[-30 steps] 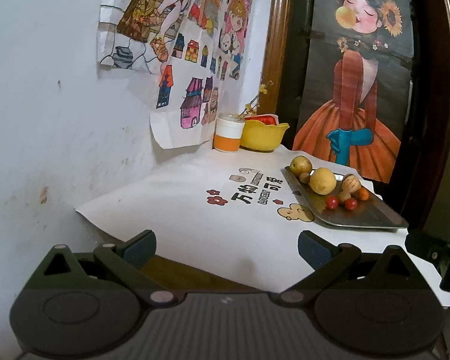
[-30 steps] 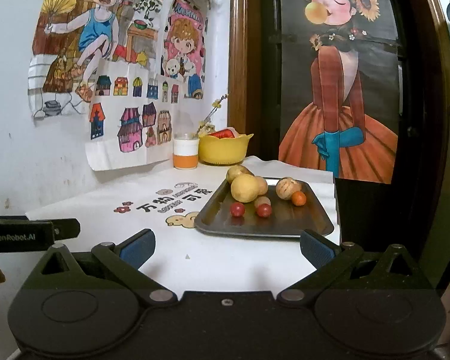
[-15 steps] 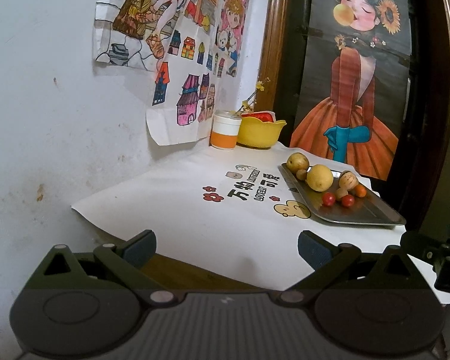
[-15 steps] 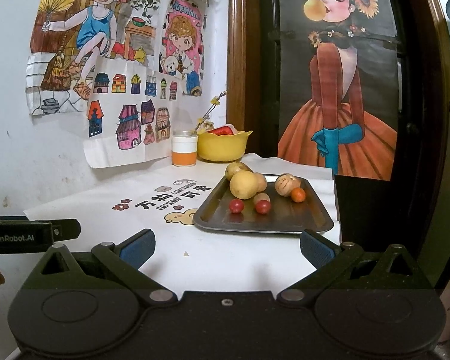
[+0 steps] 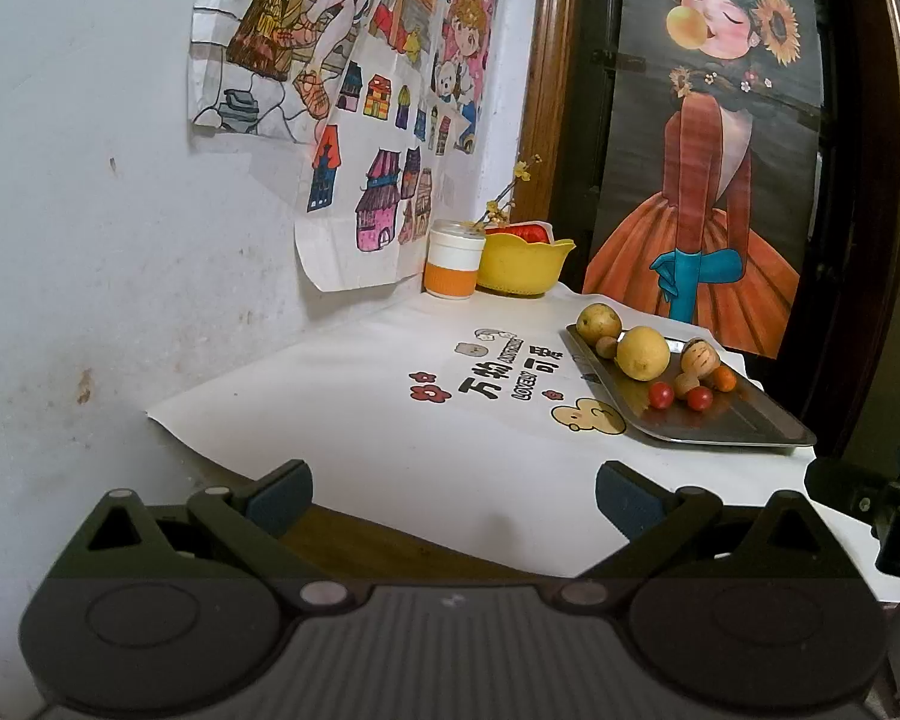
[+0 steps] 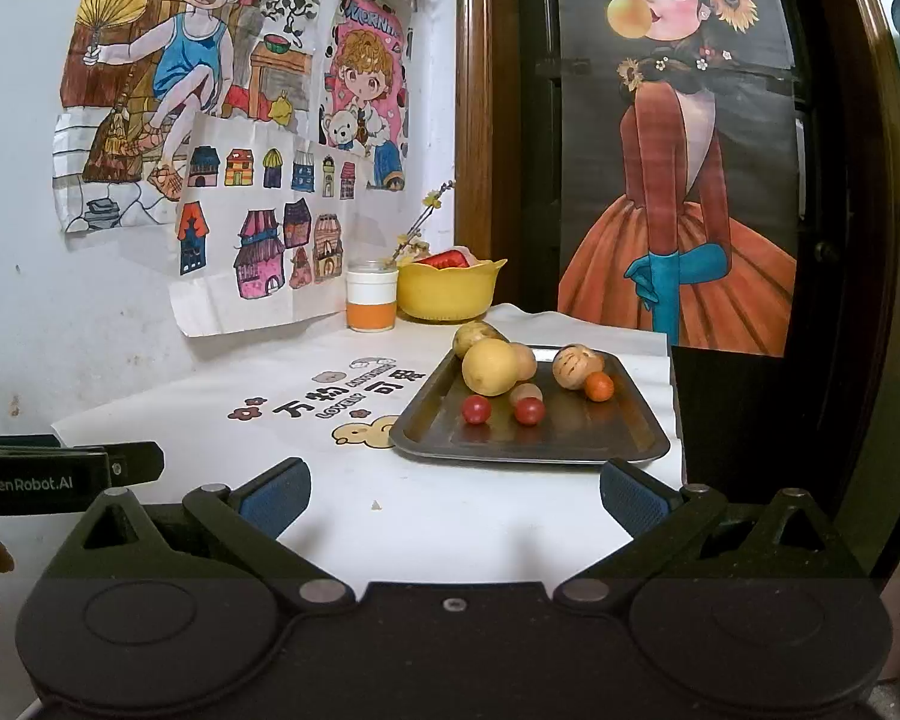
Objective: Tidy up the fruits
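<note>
A dark metal tray (image 6: 624, 438) (image 5: 750, 426) rests on the white table cover, right of centre. On it lie a large yellow fruit (image 6: 489, 367) (image 5: 642, 353), a second yellowish fruit (image 6: 474, 336) behind it, a brown streaked fruit (image 6: 575, 365), a small orange fruit (image 6: 599, 386) and two red cherry tomatoes (image 6: 476, 409) (image 6: 529, 411). My right gripper (image 6: 453, 495) hangs open just short of the tray's near edge, empty. My left gripper (image 5: 453, 495) stands open over the table's near left edge, well left of the tray, holding nothing.
A yellow bowl (image 6: 450, 294) with something red in it and a white-and-orange cup (image 6: 371, 298) stand at the back by the wall. Drawings hang on the left wall; a dark door with a poster rises behind. The left gripper's body (image 6: 60, 477) shows at the right view's left edge.
Both grippers have drifted slightly while staying open; the tray sits a little lower and nearer in the right wrist view. Nothing was taken hold of.
</note>
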